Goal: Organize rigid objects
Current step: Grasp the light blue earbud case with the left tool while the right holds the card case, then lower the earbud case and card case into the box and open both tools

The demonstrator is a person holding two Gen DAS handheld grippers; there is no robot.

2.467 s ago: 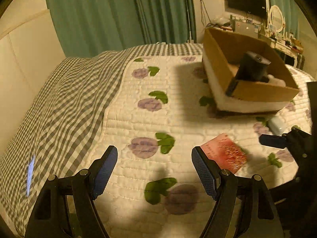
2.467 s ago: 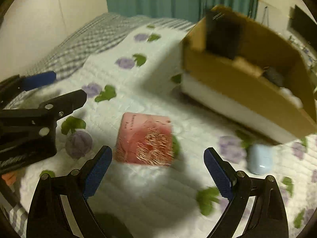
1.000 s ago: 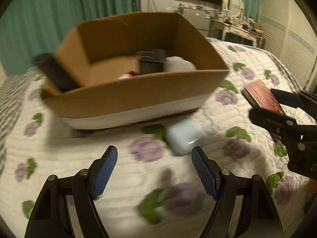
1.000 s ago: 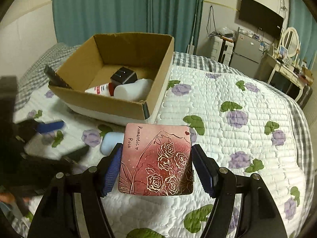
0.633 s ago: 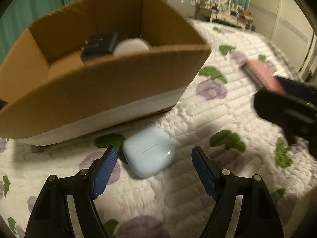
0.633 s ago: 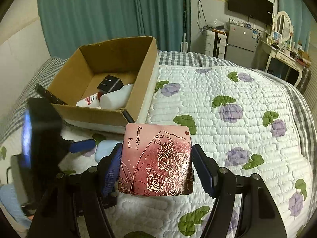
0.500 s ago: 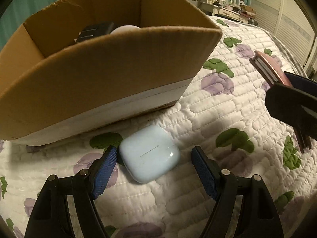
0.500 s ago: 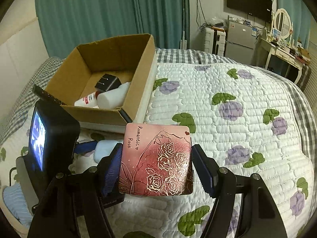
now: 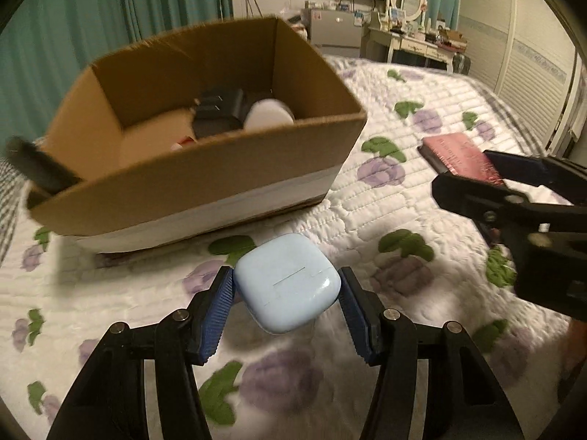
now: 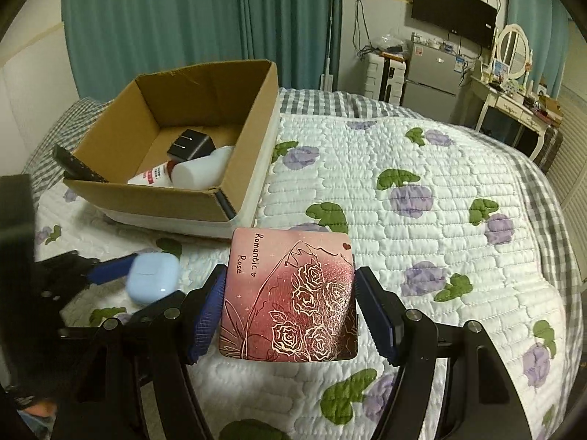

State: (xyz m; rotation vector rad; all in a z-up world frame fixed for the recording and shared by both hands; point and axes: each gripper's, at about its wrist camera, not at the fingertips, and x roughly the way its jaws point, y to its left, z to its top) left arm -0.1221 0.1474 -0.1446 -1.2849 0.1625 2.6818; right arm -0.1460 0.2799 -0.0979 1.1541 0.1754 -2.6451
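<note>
A pale blue earbud case (image 9: 286,282) sits between the blue pads of my left gripper (image 9: 285,278), just in front of the cardboard box (image 9: 205,172). The jaws are closing and both pads touch the case's sides. In the right wrist view the same case (image 10: 152,277) shows at lower left. My right gripper (image 10: 290,273) is shut on a flat pink case with gold roses (image 10: 290,293), held above the quilt. From the left wrist that pink case (image 9: 458,154) appears at the right. The box (image 10: 154,198) holds a black charger (image 10: 190,145) and a white bottle (image 10: 201,168).
A black stick-like object (image 9: 40,165) pokes over the box's left corner. The flowered white quilt (image 10: 422,168) stretches right of the box. A fridge (image 10: 433,73), a dressing table with a mirror (image 10: 513,51) and green curtains (image 10: 183,18) stand beyond the bed.
My left gripper's jaws have narrowed from wide apart onto the blue case, and the case now sits fully between the pads. The right gripper still holds the pink case in the same place.
</note>
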